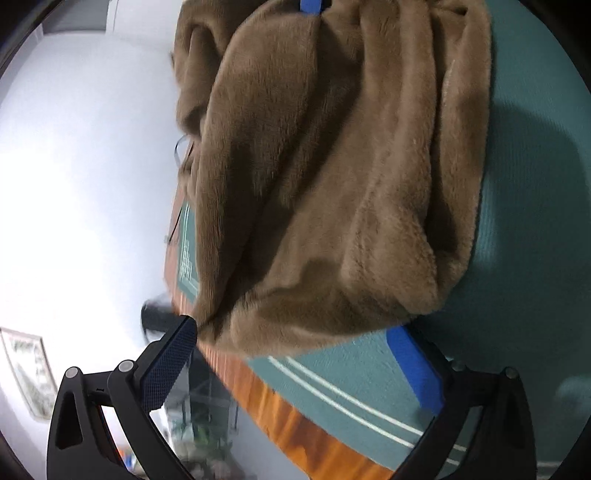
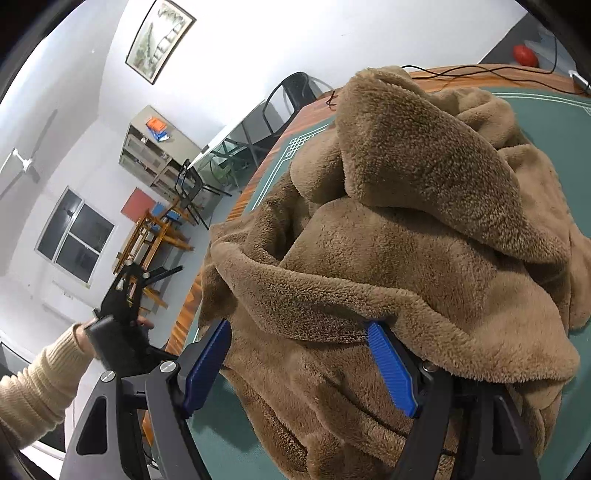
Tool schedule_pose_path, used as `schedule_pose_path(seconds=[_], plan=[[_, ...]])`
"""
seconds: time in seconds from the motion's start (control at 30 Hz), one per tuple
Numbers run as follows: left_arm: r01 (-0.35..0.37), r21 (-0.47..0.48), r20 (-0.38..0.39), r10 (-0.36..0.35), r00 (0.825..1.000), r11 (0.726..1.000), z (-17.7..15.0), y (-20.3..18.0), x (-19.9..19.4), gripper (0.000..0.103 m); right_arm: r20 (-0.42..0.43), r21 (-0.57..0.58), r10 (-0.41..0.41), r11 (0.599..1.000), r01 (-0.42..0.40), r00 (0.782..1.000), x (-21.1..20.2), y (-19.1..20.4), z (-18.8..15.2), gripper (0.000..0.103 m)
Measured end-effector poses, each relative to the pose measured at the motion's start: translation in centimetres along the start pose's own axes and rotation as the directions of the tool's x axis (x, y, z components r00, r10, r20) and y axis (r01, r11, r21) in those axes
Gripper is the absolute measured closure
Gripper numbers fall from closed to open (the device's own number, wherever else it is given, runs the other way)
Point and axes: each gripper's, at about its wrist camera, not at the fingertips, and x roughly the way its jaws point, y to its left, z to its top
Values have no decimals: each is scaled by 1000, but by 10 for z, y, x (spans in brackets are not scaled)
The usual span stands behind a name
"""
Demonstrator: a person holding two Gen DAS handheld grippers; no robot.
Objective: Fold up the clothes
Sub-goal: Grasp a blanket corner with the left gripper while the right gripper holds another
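A brown fleece garment (image 1: pixel 332 177) lies bunched on the green table mat (image 1: pixel 535 221). My left gripper (image 1: pixel 295 336) is open, its fingers spread either side of the garment's near edge, not holding it. In the right wrist view the garment (image 2: pixel 424 229) is heaped in thick folds. My right gripper (image 2: pixel 299 332) is open, with fleece lying between and over its blue fingers (image 2: pixel 391 365). The left gripper and the hand holding it (image 2: pixel 118 317) show off the table's left side. A blue fingertip of the right gripper (image 1: pixel 310 5) shows at the garment's far edge.
The table has an orange wooden rim (image 1: pixel 295 424) around the mat. A black cable (image 2: pixel 480 74) runs along the far rim, with a red object (image 2: pixel 524 55) beyond. Chairs (image 2: pixel 192 184), shelves (image 2: pixel 155 147) and a window (image 2: pixel 74 236) stand in the room to the left.
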Motion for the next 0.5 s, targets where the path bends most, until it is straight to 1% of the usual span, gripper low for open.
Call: schedule_pose_path(seconds=[0.07, 0.1, 0.17, 0.23, 0.27, 0.3, 0.33, 0.37, 0.43, 0.47, 0.5], plan=[[0, 48, 14, 0, 1000, 999, -1, 6, 8, 0, 2, 13, -1, 1000, 1, 1000, -3, -3, -1, 25], [10, 63, 27, -12, 1000, 998, -1, 10, 11, 0, 4, 21, 0, 1000, 0, 1000, -4, -5, -2, 25], [51, 72, 46, -55, 997, 996, -1, 19, 15, 0, 19, 26, -10, 1000, 9, 1000, -13, -5, -4, 25], [101, 55, 42, -103, 994, 993, 0, 29, 20, 0, 49, 12, -38, 999, 38, 998, -32, -1, -8, 25], [127, 44, 40, -129, 991, 991, 0, 35, 23, 0, 65, -8, -67, 998, 67, 996, -41, 3, -9, 25], [151, 33, 38, -153, 988, 988, -1, 40, 25, 1, 83, -40, -113, 992, 117, 990, -54, 7, -13, 25], [175, 16, 34, -176, 984, 984, -1, 45, 27, 1, 102, -71, -159, 983, 167, 982, -68, 11, -17, 25], [216, -13, 25, -216, 976, 976, -2, 52, 30, 5, 119, -107, -210, 969, 222, 971, -80, 15, -23, 25], [301, -62, 15, -300, 954, 952, -2, 64, 35, 22, 142, -195, -326, 917, 349, 935, -96, 26, -38, 25], [353, -95, 19, -353, 935, 931, -2, 70, 37, 55, 158, -237, -381, 881, 410, 911, -103, 31, -45, 25], [382, -119, 12, -383, 924, 916, -2, 74, 41, 83, 166, -279, -428, 844, 459, 888, -109, 35, -54, 25]])
